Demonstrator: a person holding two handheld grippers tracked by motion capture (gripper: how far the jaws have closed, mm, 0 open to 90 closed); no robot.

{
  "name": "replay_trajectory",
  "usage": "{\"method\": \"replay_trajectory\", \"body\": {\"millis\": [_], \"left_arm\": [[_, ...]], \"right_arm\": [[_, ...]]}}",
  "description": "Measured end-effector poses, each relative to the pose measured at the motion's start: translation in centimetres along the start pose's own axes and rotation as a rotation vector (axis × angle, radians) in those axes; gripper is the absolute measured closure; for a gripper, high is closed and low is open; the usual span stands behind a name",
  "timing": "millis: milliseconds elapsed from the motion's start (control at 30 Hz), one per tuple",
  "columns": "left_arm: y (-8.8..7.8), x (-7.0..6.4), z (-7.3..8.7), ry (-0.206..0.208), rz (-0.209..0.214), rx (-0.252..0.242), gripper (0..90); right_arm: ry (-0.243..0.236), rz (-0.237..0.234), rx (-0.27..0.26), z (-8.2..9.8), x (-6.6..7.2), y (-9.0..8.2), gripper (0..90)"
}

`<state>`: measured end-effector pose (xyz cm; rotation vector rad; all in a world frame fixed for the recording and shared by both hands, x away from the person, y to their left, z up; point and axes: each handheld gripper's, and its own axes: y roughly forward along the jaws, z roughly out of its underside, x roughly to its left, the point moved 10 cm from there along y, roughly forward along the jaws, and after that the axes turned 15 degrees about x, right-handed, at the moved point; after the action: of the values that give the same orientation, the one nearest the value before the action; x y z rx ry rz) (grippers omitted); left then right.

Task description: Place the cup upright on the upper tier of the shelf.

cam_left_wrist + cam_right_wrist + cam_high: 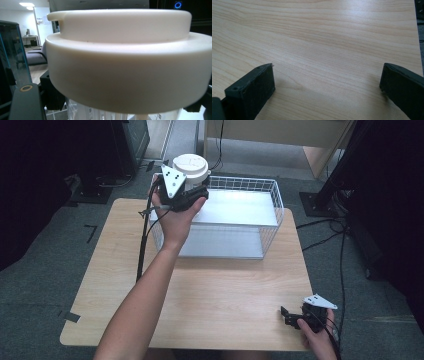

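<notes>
One white lidded container between the left fingers. One wire basket just beside them. One table. Two grippers, one per hand; right fingers w/ nothing between.

No readable text, labels or numbers anywhere.
</notes>
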<state>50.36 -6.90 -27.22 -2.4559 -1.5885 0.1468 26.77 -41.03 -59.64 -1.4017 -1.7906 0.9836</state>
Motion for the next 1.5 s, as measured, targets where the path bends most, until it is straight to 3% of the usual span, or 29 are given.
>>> {"method": "replay_trajectory", "body": {"millis": [267,533,633,667,700,767,833,900,1033,1133,1500], "left_arm": [[2.3,0.4,0.4,-0.028,-0.01,0.028,15.7],[3.3,0.6,0.7,-0.017,-0.026,0.042,14.6],[3.5,0.6,1.0,0.002,-0.04,0.069,11.6],[3.5,0.7,1.2,0.027,-0.052,0.081,9.5],[3.5,0.7,1.2,0.027,-0.052,0.081,8.2],[3.4,0.8,1.4,0.023,-0.034,0.087,2.4],[3.2,0.7,1.3,0.019,0.004,0.081,0.9],[2.9,0.9,1.2,-0.003,0.016,0.072,0.0],[2.5,1.2,1.1,0.001,-0.005,0.083,0.0],[2.2,1.2,1.3,-0.008,0.001,0.083,0.0],[0.2,2.0,4.1,0.007,0.007,0.113,0.0]], "right_arm": [[-0.001,-0.002,0.0,0.0,0.0,0.0,0.0],[-0.003,-0.007,-0.002,0.0,0.0,0.0,0.0],[-0.002,-0.006,-0.002,0.0,0.0,0.0,0.0],[-0.003,-0.005,-0.001,0.0,0.0,0.0,0.0],[-0.003,-0.005,-0.001,0.0,0.0,0.0,0.0],[-0.002,-0.003,-0.001,0.0,0.0,0.0,0.0],[-0.003,-0.001,-0.001,0.0,0.0,0.0,0.0],[-0.003,-0.001,0.0,0.0,0.0,0.0,0.0],[-0.003,0.0,0.0,0.0,0.0,0.0,0.0],[-0.003,0.0,-0.001,0.0,0.0,0.0,0.0],[-0.003,-0.001,0.0,0.0,0.0,0.0,0.0]]}}
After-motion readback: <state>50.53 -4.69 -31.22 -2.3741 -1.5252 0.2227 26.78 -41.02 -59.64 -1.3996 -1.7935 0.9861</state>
